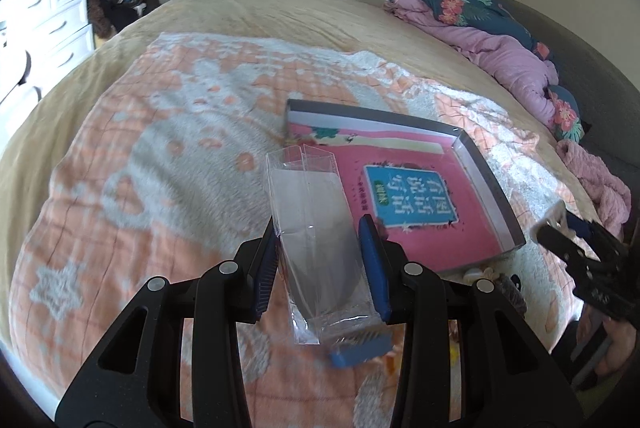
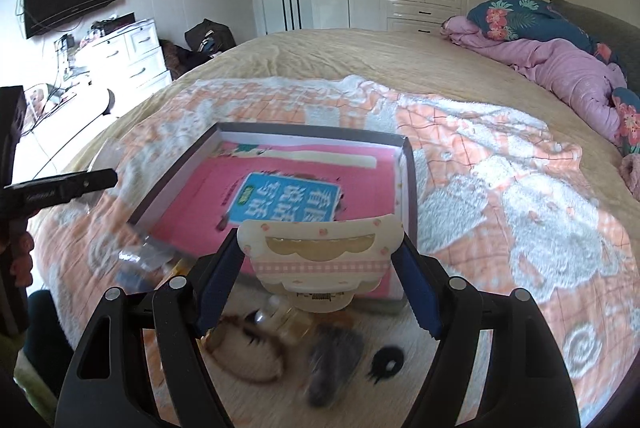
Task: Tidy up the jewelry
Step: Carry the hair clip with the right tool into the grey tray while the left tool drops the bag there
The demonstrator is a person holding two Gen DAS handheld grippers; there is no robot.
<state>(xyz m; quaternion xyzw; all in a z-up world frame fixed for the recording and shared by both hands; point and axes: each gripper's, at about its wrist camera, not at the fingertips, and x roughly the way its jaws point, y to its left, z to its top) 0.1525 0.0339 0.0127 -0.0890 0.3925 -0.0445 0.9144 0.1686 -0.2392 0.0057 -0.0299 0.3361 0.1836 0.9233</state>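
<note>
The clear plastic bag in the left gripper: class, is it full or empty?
Empty, as far as can be seen. The clear plastic bag, held between the left gripper's jaws, shows only blanket and shadow through its walls; nothing sits inside.

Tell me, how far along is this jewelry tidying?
Early, it seems. Done: nothing is clearly put away; the box holds only a pink book. In hand: the left tool grips a clear bag, and the right tool grips a jewelry card, likely meant for the bag. Left: several blurry small items lie loose on the blanket below the card.
</note>
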